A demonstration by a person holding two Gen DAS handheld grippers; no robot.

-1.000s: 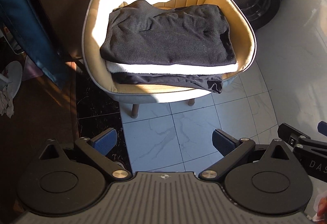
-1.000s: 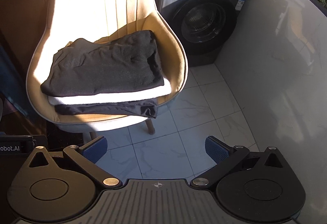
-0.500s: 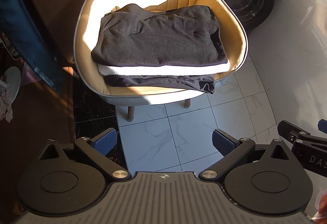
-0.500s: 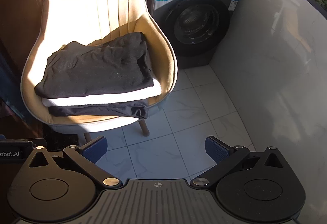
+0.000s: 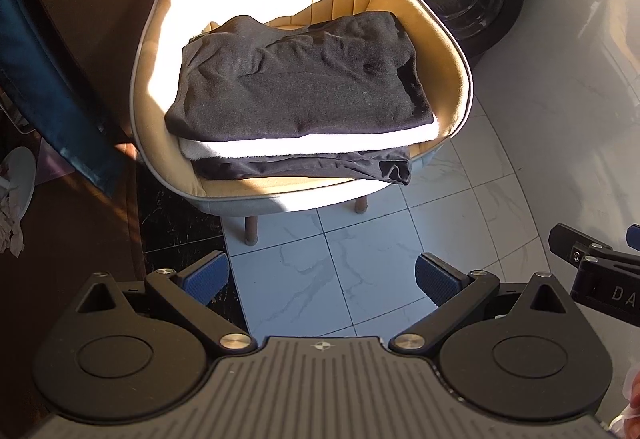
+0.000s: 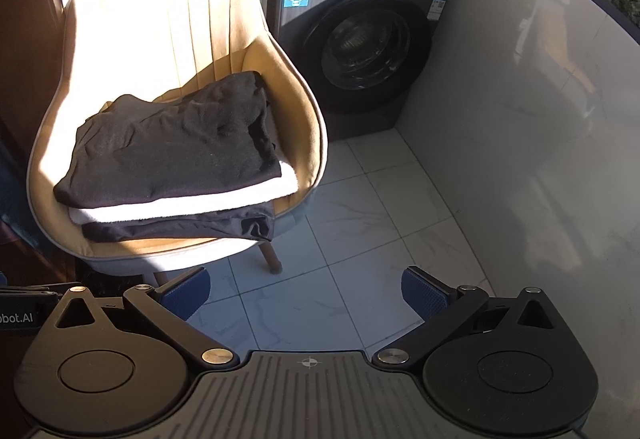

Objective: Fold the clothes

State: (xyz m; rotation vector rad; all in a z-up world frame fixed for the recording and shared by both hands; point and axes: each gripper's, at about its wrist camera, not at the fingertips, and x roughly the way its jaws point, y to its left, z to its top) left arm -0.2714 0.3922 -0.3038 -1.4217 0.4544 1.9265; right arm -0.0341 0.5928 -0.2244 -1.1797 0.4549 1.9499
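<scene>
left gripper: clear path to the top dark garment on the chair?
Probably yes. The left gripper is open and empty, apart from the chair, over bare floor. The top dark garment lies uncovered on the stack, with nothing between.

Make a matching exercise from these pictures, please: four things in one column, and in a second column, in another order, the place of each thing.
Things:
1. dark grey garment
2. white garment
3. black garment
4. washing machine

Places:
a. bottom of the stack, directly on the chair seat
b. on the floor beside the chair
c. top of the stack
d. middle of the stack

Right pairs: 1-c, 2-d, 3-a, 4-b
</scene>
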